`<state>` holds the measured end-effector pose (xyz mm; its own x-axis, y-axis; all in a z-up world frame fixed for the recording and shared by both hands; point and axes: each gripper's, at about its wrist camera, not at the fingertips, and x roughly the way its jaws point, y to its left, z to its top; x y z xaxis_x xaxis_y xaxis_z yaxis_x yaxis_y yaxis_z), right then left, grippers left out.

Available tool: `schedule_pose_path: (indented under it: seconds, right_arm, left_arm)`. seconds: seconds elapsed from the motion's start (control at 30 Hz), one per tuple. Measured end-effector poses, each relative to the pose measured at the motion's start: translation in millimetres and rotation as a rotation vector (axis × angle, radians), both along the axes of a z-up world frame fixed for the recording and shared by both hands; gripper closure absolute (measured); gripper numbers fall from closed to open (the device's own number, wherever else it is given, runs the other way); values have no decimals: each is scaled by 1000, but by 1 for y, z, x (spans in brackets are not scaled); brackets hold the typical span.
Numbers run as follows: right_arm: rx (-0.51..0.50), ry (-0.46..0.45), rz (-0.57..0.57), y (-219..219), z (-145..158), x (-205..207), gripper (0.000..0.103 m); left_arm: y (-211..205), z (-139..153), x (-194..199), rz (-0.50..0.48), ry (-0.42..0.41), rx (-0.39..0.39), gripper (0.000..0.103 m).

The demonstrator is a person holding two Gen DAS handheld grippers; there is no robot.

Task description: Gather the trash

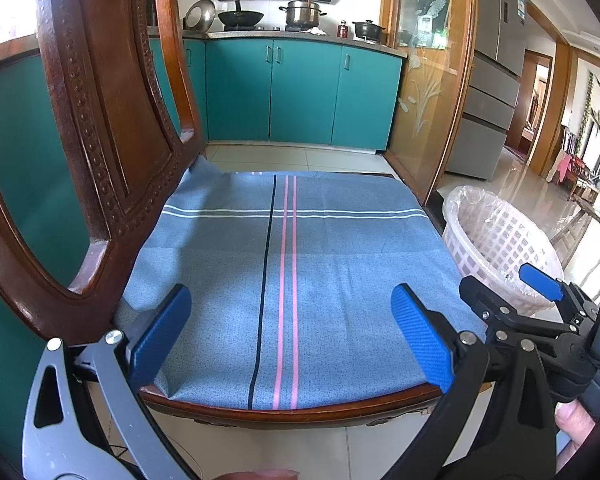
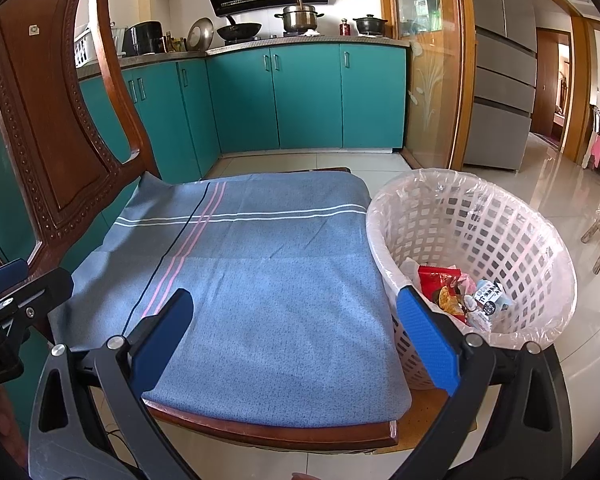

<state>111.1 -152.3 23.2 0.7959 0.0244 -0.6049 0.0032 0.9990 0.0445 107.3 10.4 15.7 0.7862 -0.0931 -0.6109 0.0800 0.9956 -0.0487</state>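
A white plastic lattice trash basket (image 2: 500, 216) with a clear liner stands on the floor right of a wooden chair; it also shows in the left wrist view (image 1: 496, 240). Inside lie snack wrappers (image 2: 456, 292), red, orange and white. The chair seat carries a blue striped cloth (image 2: 268, 280), also in the left wrist view (image 1: 284, 264). My left gripper (image 1: 292, 332) is open and empty over the seat's front edge. My right gripper (image 2: 296, 332) is open and empty over the seat's front right, its right finger (image 2: 428, 336) in front of the basket. The right gripper also shows in the left wrist view (image 1: 508, 284).
The carved chair back (image 2: 48, 120) rises at the left. Teal kitchen cabinets (image 2: 308, 96) with pots on the counter stand behind. A glass door with a wooden frame (image 2: 432, 80) and a grey fridge (image 2: 500, 80) are at the right. The floor is pale tile (image 2: 580, 320).
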Motion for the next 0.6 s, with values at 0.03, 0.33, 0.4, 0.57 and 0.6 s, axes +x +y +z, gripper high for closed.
schedule_pose_path:
  seconds: [0.03, 0.33, 0.4, 0.57, 0.6]
  right_arm:
    - [-1, 1, 1, 0, 0, 0, 4]
    - [-4, 4, 4, 0, -2, 0, 4]
    - [-4, 4, 4, 0, -2, 0, 4]
    - [-4, 4, 4, 1, -2, 0, 4]
    - [-5, 4, 4, 1, -2, 0, 4]
  left_arm:
    - [-1, 0, -1, 2, -5, 12, 3]
    - [3, -1, 1, 11, 2, -6, 3]
    - [2, -1, 1, 11, -1, 3, 3]
    - [2, -3, 2, 7, 4, 6, 3]
    - [3, -3, 2, 9, 6, 5, 3]
